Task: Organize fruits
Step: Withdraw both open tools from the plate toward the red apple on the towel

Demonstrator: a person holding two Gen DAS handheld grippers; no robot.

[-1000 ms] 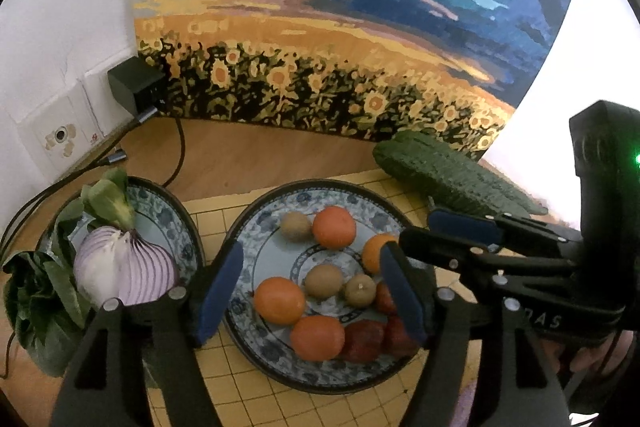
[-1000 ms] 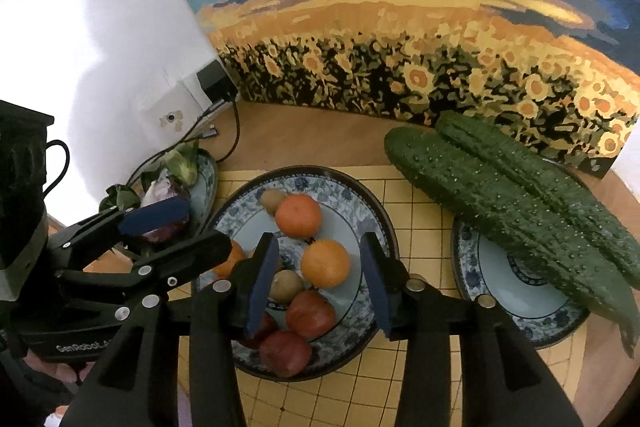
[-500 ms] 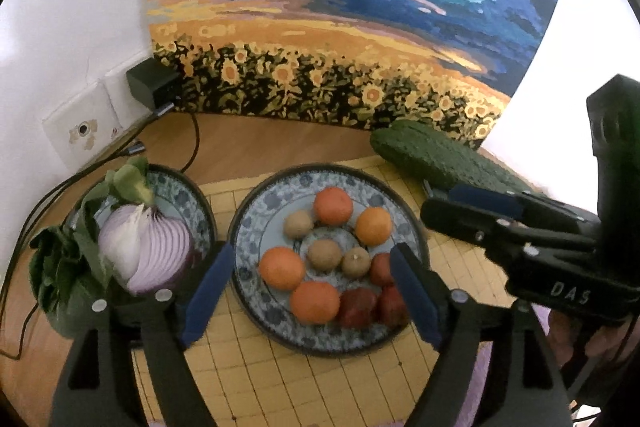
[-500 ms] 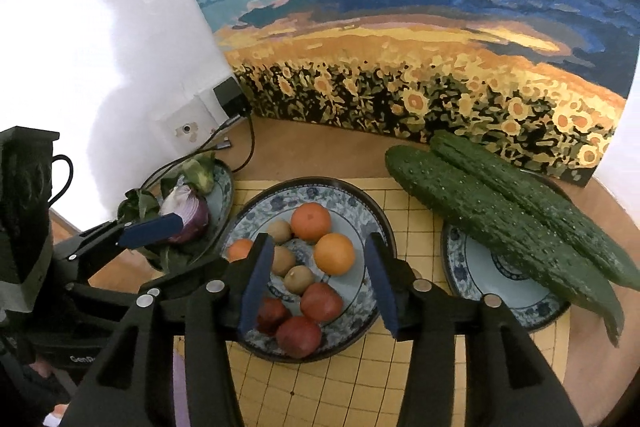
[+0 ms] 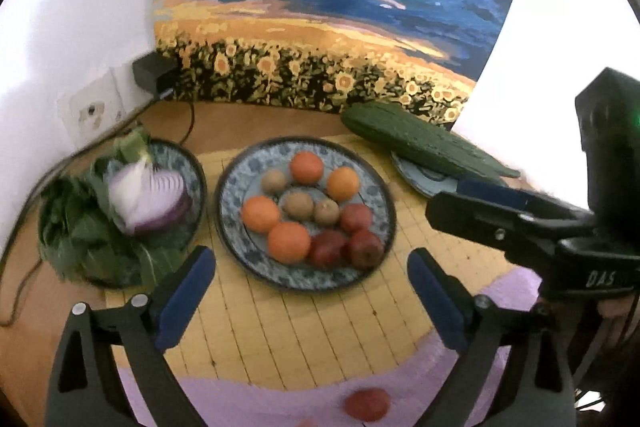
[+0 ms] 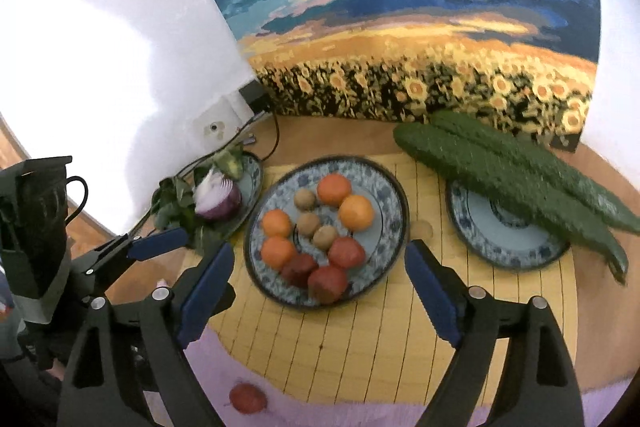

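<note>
Hovering side by side above the yellow mat [image 5: 320,323], the left gripper [image 5: 310,301] and right gripper [image 6: 320,293] both stood spread and empty; the fruit lay grouped on the middle plate [image 6: 384,187], just ahead of their fingertips.

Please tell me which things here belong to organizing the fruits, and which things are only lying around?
Belongs to the job:
fruit plate
oranges
kiwis
red fruits
loose red fruit
left tongs
right tongs

Only lying around:
cucumbers
onion
leafy greens
painting
</note>
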